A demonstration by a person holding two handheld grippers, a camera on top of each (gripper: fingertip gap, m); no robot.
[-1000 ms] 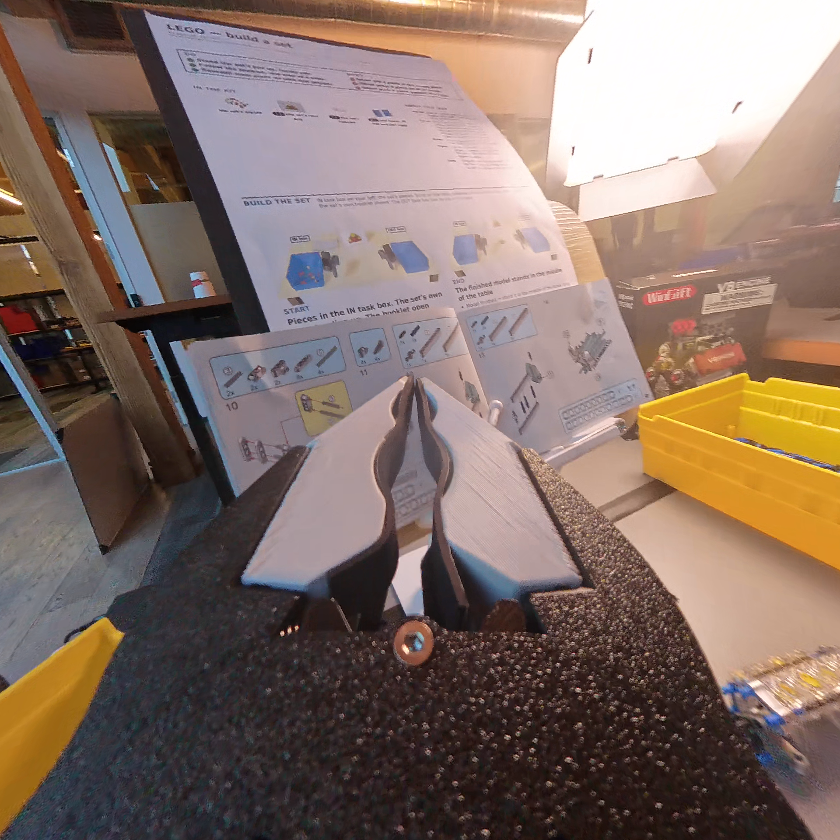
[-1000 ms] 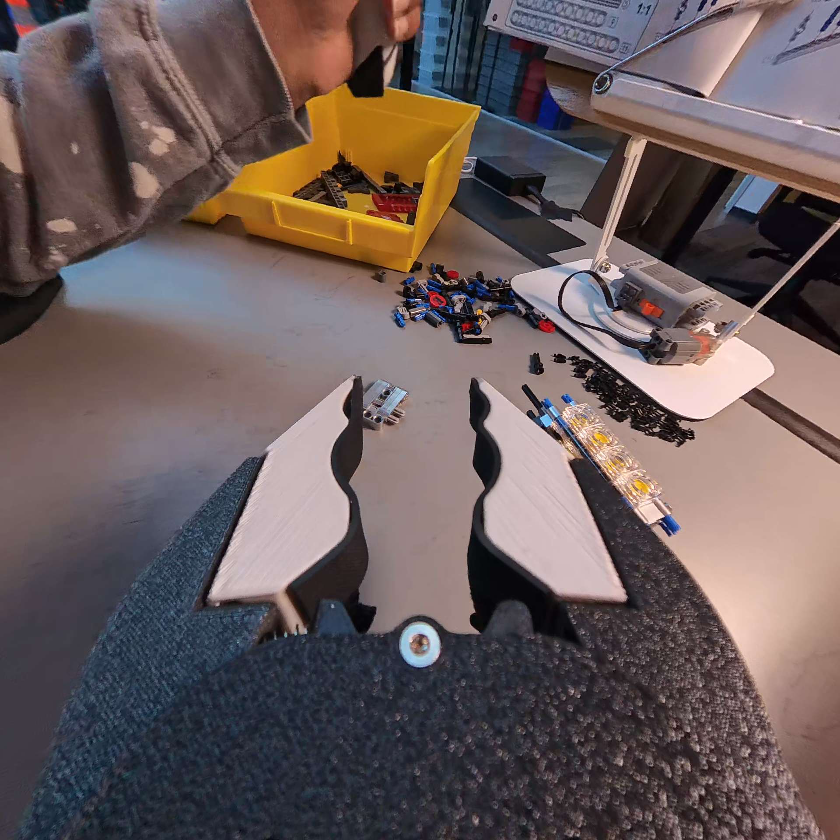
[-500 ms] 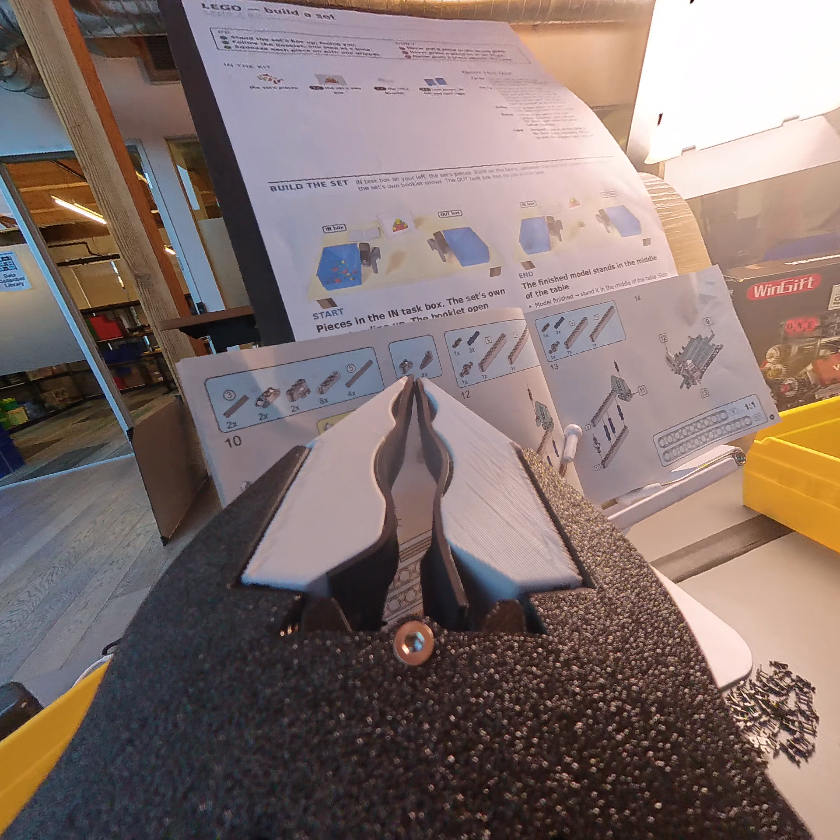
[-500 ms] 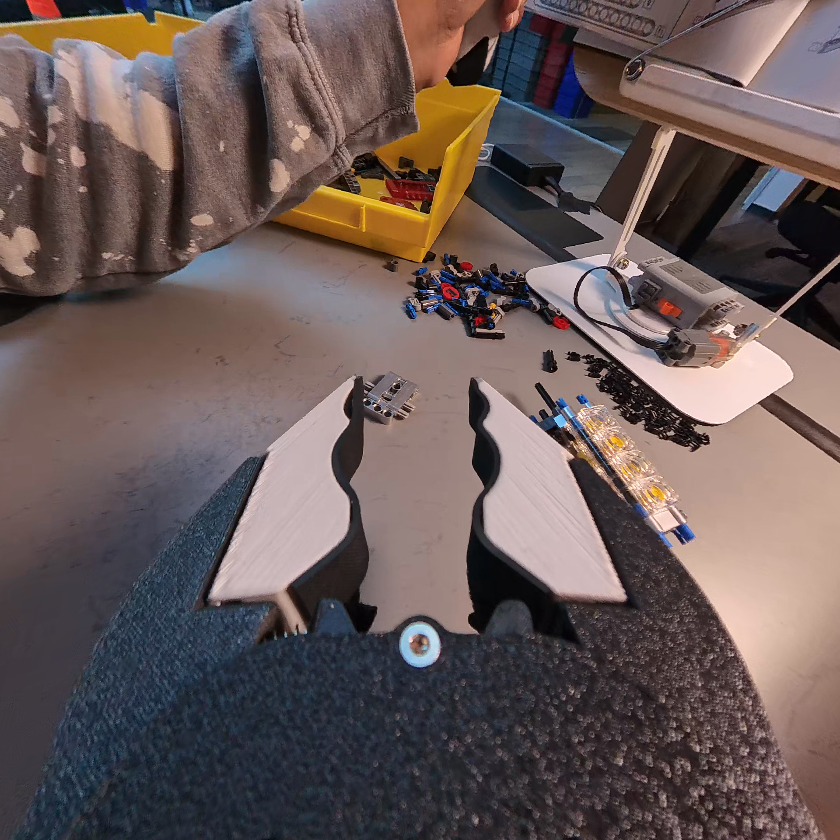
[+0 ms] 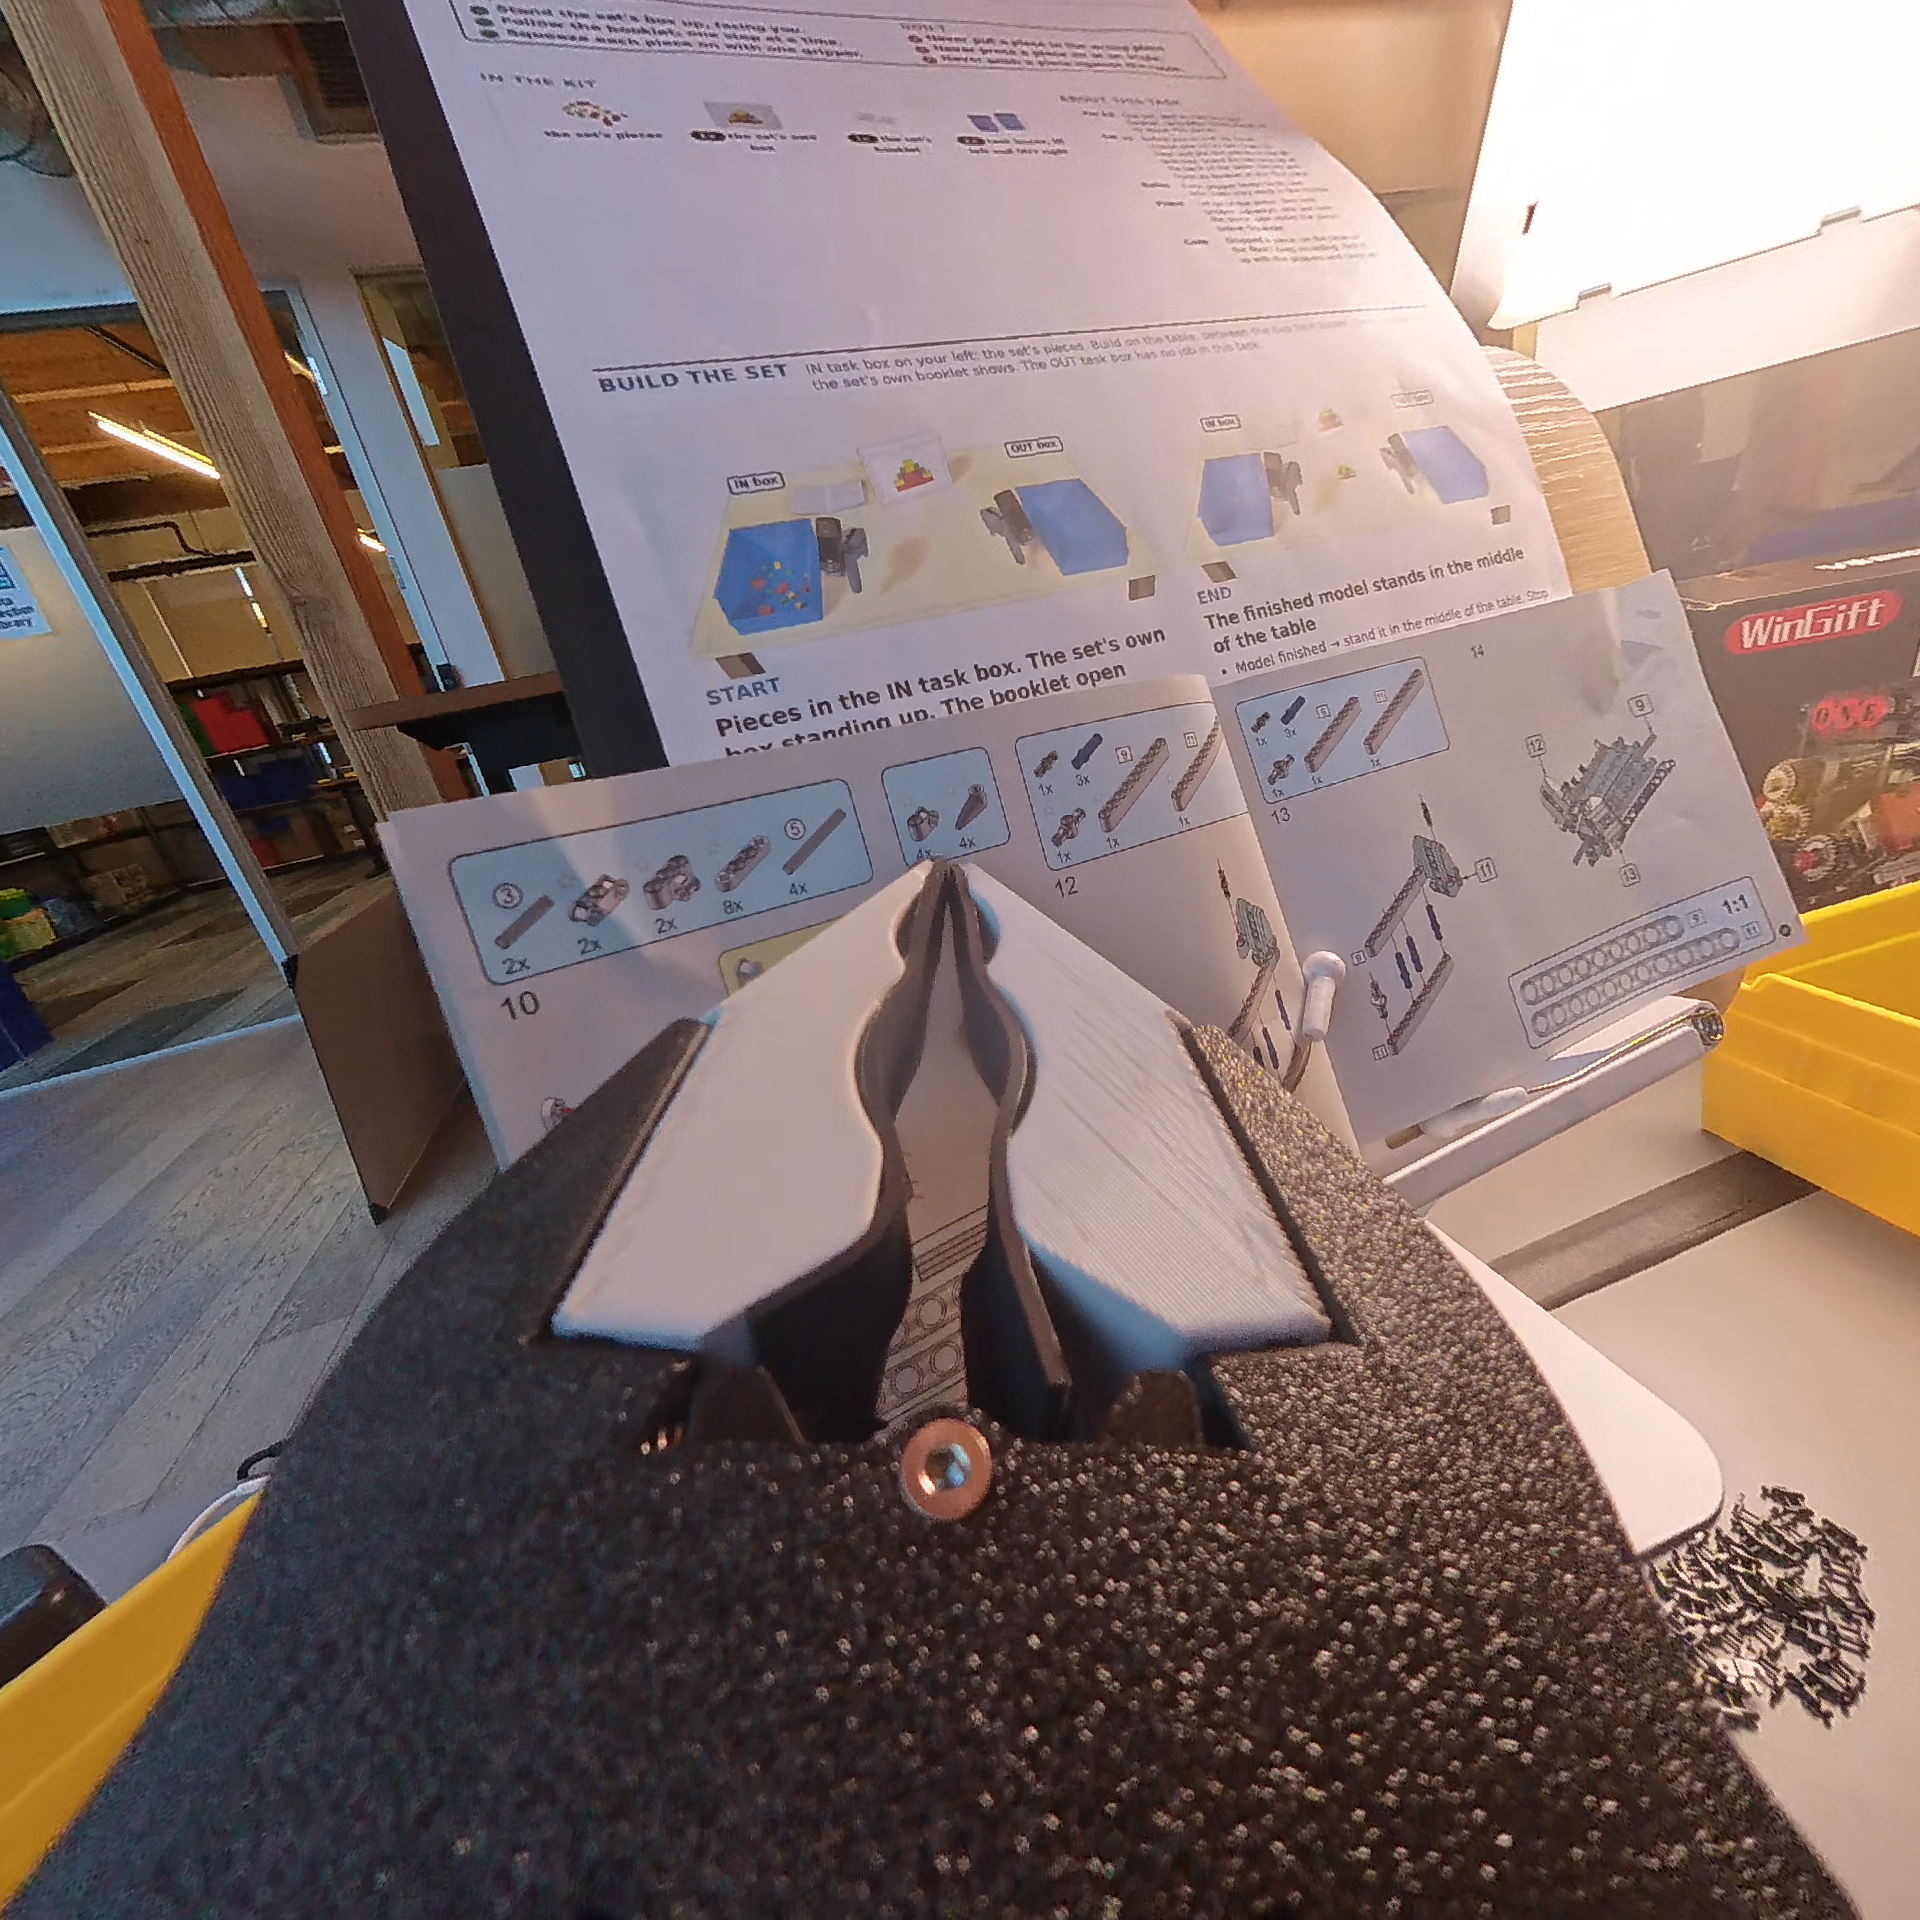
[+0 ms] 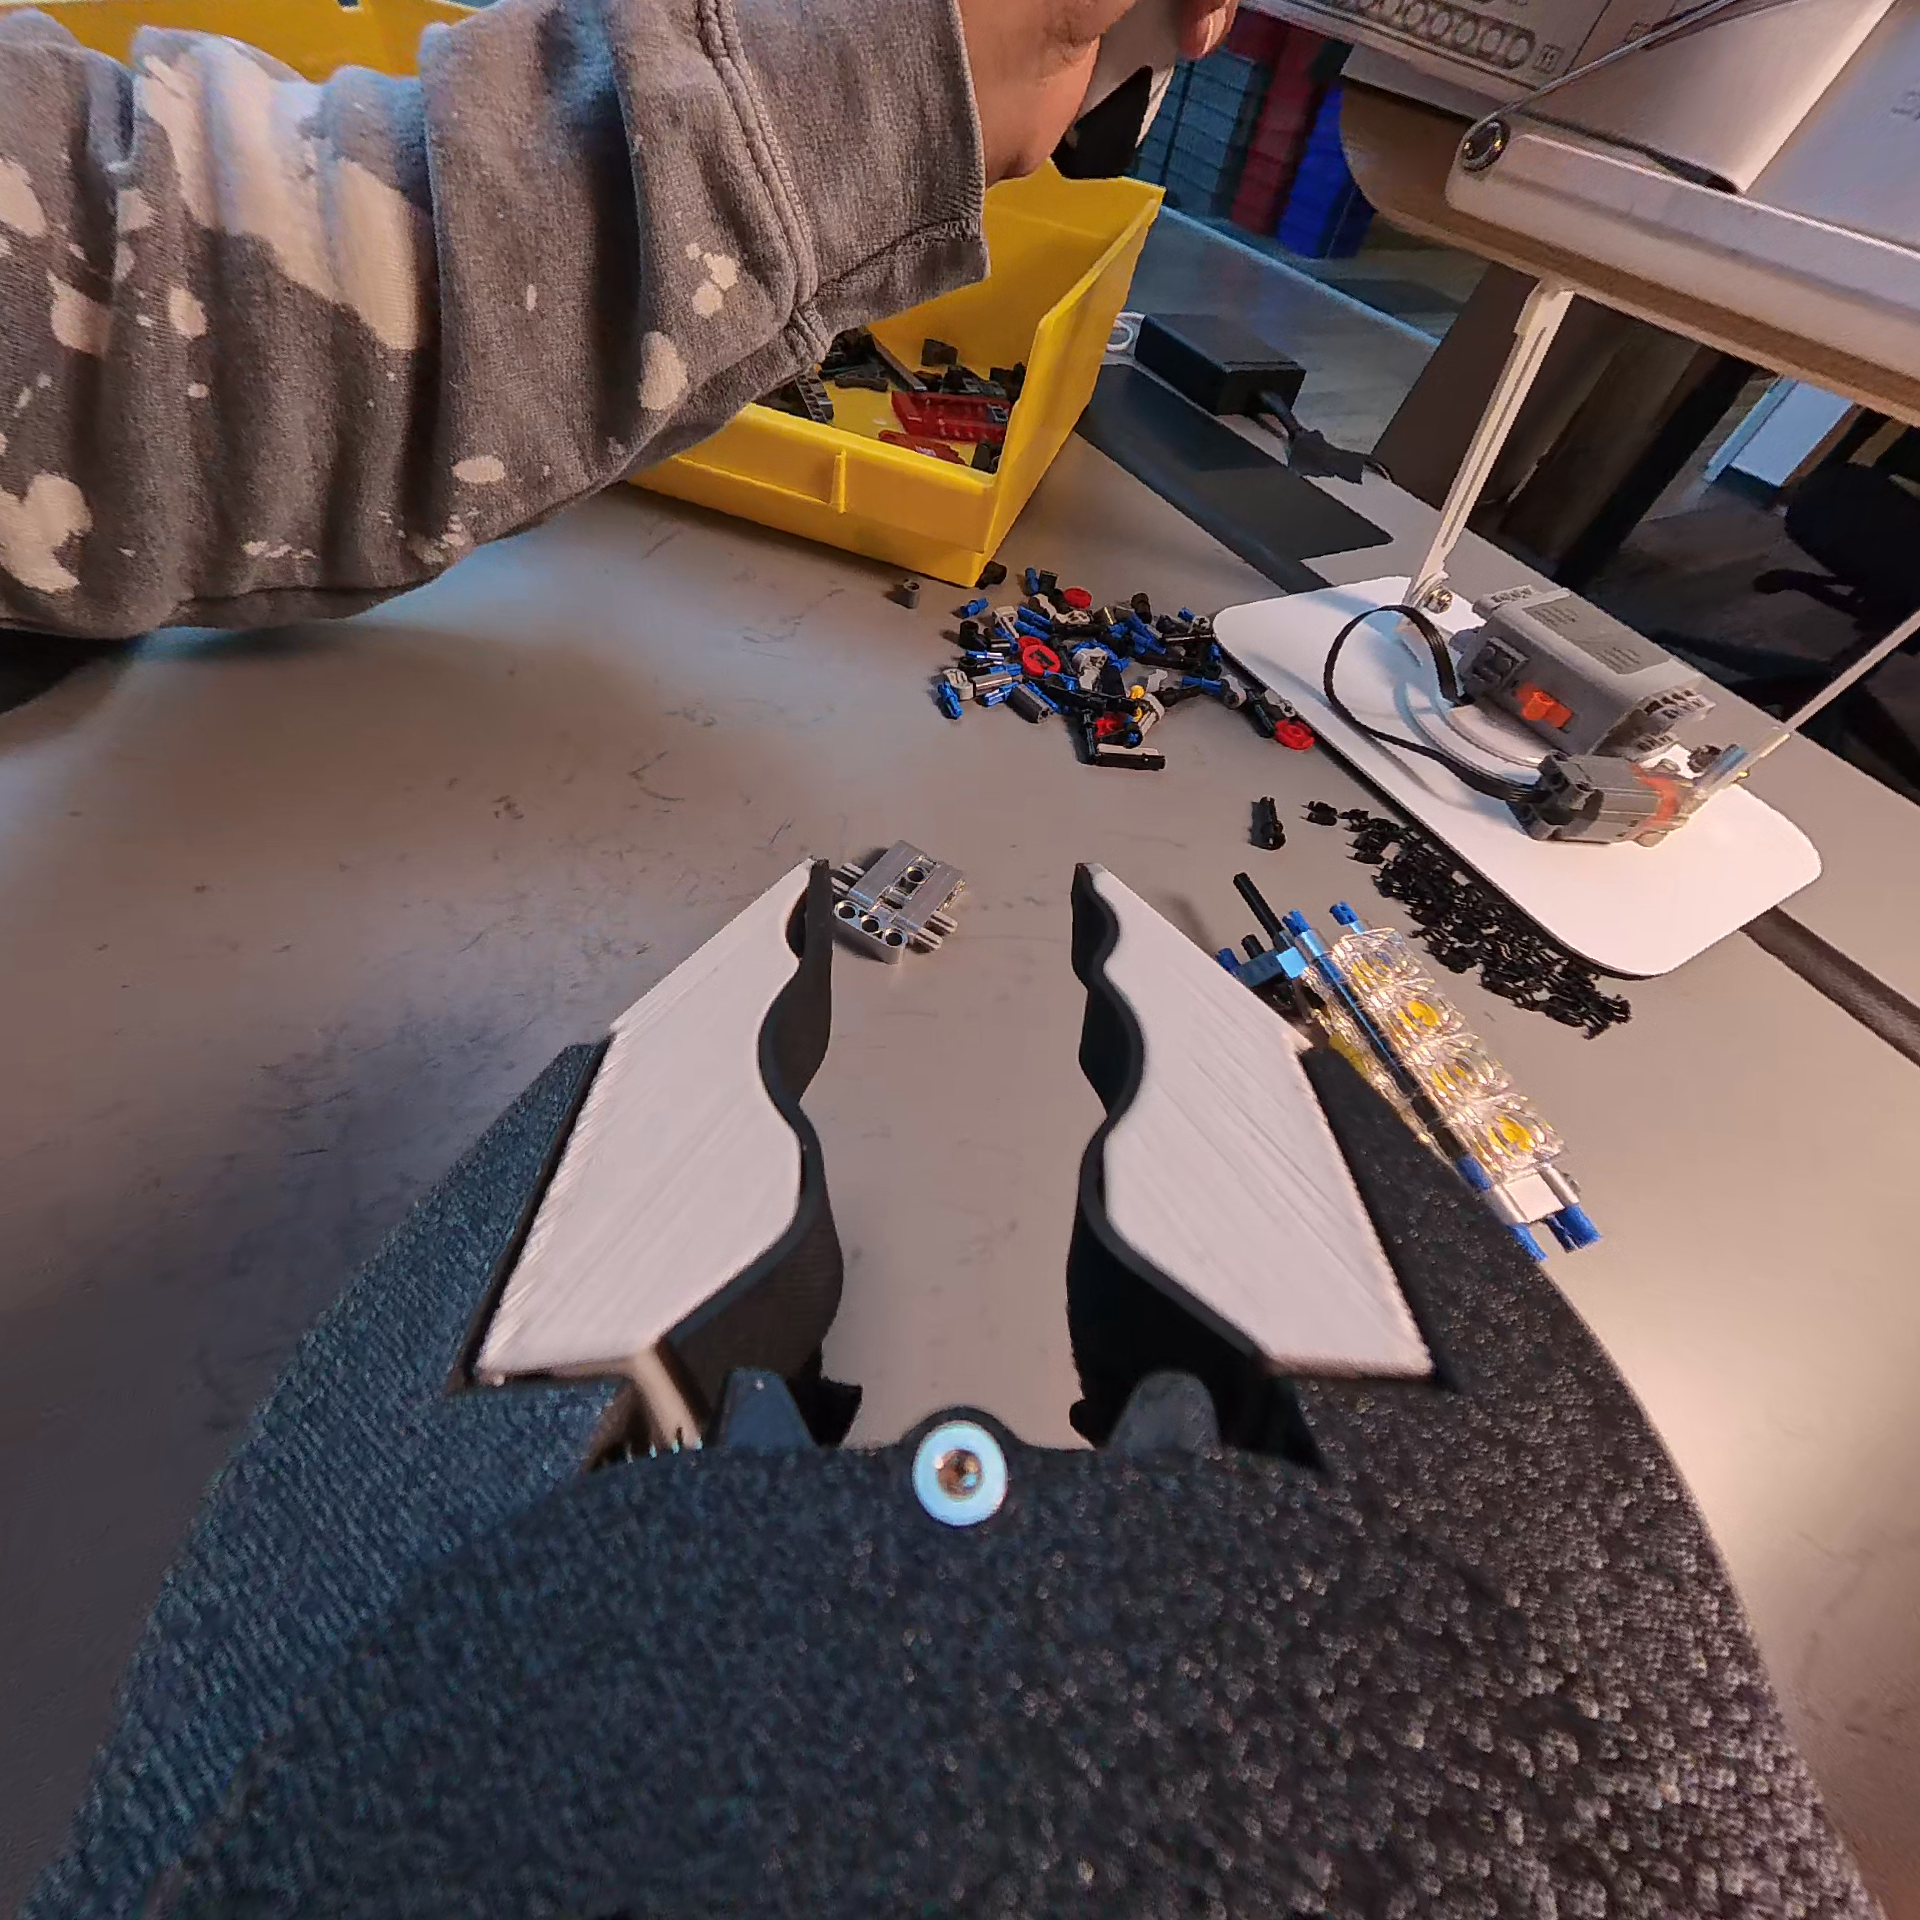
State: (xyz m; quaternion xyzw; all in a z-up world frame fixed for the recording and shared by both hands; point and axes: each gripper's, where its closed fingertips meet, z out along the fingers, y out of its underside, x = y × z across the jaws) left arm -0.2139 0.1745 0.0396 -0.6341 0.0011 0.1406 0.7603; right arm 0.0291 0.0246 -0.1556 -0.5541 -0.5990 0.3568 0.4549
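Between our right gripper (image 6: pixel 951 883)'s parted white ribbed fingers lies bare grey table (image 6: pixel 416 883); a small grey holed block (image 6: pixel 899 899) sits just beside the left fingertip, and a clear-and-yellow studded strip (image 6: pixel 1423 1049) lies at the right. Our left gripper (image 5: pixel 951 878), tips pressed together and empty, faces a propped paper booklet (image 5: pixel 1455 862).

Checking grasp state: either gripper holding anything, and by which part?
Nothing is held. The left gripper is shut with nothing between its tips, in front of the booklet. The right gripper is open above the table.
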